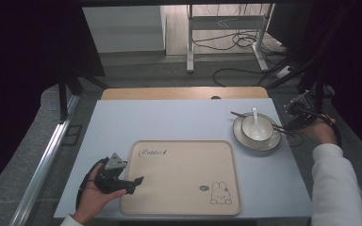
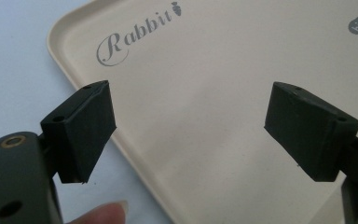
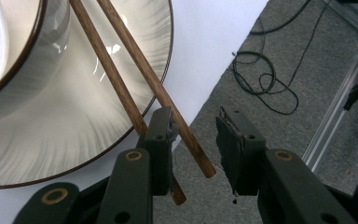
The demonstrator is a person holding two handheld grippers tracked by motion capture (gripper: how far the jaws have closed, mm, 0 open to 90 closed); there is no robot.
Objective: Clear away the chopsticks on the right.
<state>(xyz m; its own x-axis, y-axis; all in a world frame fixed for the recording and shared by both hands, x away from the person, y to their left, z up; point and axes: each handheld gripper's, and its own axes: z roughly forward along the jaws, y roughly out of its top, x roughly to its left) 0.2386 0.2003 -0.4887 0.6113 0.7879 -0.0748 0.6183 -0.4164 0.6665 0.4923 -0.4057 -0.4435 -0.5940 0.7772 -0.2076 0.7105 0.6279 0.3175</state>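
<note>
Nearest, left tongs (image 1: pixel 133 181) released over beige rabbit tray (image 1: pixel 184 207). Right tongs (image 3: pixel 195 135) released, straddling chopsticks (image 3: pixel 135 84) lying across plate (image 3: pixel 88 140); beyond, bowl (image 1: pixel 257 128) holding white spoon (image 1: pixel 255 117).

The tray (image 1: pixel 184 176) is bare across its whole flat surface, so a gripper could pass freely over it; the left gripper (image 1: pixel 131 181) hangs over its left rim with jaws wide apart. Free table (image 1: pixel 169 120) lies beyond the tray. At the right edge, the plate (image 1: pixel 257 140) with bowl (image 1: pixel 257 128), spoon (image 1: pixel 255 117) and chopsticks (image 3: pixel 135 88) blocks the way, and the right gripper (image 3: pixel 196 140) has room only beside the chopstick ends
</note>
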